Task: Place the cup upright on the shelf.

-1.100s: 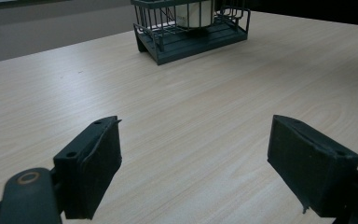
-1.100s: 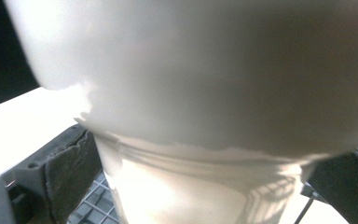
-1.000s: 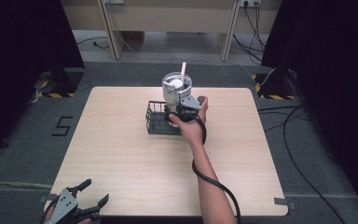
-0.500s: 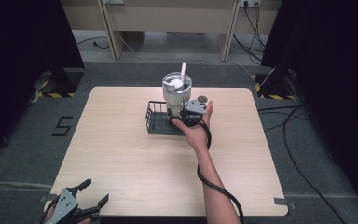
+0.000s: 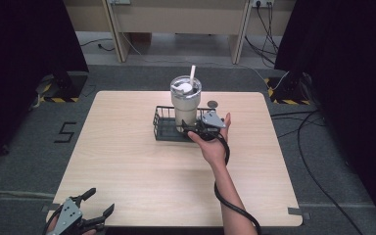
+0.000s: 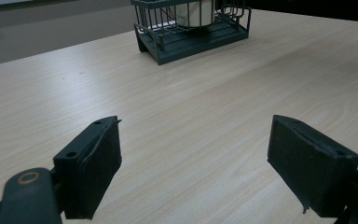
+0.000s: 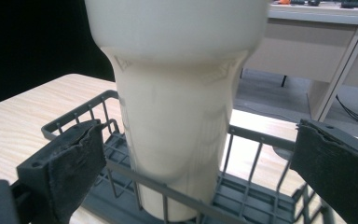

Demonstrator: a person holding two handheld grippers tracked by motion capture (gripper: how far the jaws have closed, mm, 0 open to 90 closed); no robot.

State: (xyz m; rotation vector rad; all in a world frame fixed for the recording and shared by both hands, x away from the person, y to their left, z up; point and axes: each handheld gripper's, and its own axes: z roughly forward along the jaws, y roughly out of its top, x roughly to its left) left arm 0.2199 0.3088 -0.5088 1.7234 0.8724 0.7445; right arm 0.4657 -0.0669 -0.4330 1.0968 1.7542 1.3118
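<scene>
Standing upright in basket (image 5: 165, 128), tumbler (image 5: 185, 100), straw (image 5: 193, 73) vertical

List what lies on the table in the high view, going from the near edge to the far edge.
Left gripper at the near edge → right gripper → dark wire basket holding the cream tumbler with its white straw → small dark round disc on the table.

Digit "5" (image 5: 67, 132) marked on grey floor (image 5: 24, 161)

light: even, overhead | shadows: soft | corners: dark | focus: sharp
</scene>
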